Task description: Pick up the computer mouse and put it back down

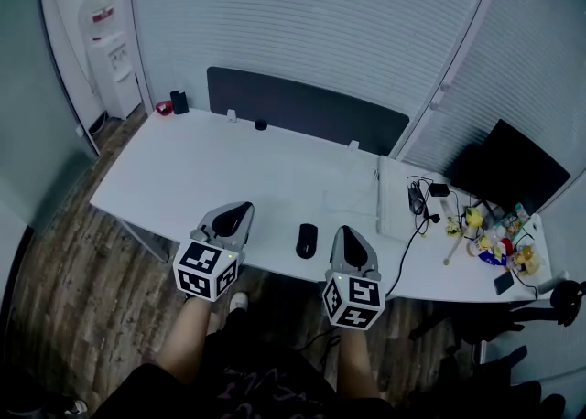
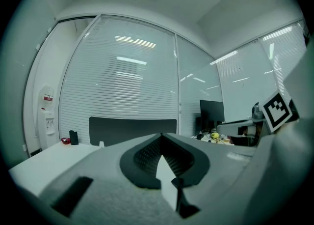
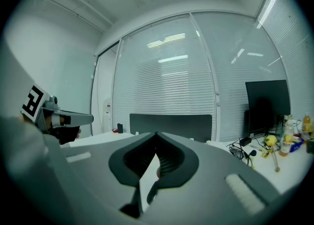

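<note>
left gripper (image 1: pixel 240 210), right gripper (image 1: pixel 346 232) both closed, empty; mouse (image 1: pixel 306 240) on desk (image 1: pixel 229 170) between them

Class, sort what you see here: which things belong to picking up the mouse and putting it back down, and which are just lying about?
For the job:
- computer mouse
- left tool
- right tool
- desk

Just lying about:
- monitor
- cables
- bottles
- water dispenser

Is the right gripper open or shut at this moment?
Shut. On the right gripper the jaw tips meet, with nothing between them.
</note>
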